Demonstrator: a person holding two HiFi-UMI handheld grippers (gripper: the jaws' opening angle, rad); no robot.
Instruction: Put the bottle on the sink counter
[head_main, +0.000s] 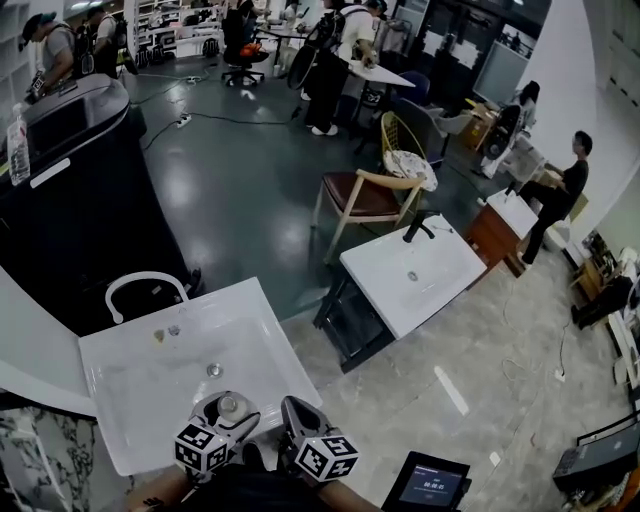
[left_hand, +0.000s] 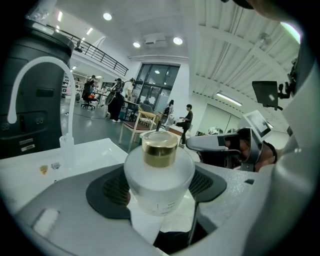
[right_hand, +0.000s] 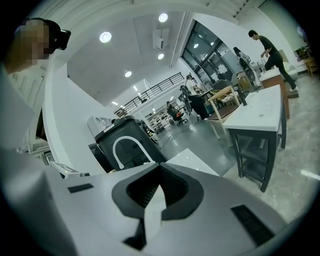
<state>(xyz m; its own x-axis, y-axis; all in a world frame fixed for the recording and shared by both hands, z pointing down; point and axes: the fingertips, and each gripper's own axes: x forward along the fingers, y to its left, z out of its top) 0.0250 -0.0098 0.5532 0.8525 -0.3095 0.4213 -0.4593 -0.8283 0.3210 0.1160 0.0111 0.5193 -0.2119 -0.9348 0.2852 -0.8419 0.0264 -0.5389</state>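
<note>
Now, bottle in left gripper jaws.

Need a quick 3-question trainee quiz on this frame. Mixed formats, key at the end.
1. True or false: the left gripper is shut on the bottle.
2. Multiple choice: the bottle's cap is A) gold, B) red, C) black.
3. Fill in: the right gripper has its jaws ____, with nothing between them.
Key: 1 true; 2 A; 3 together.
</note>
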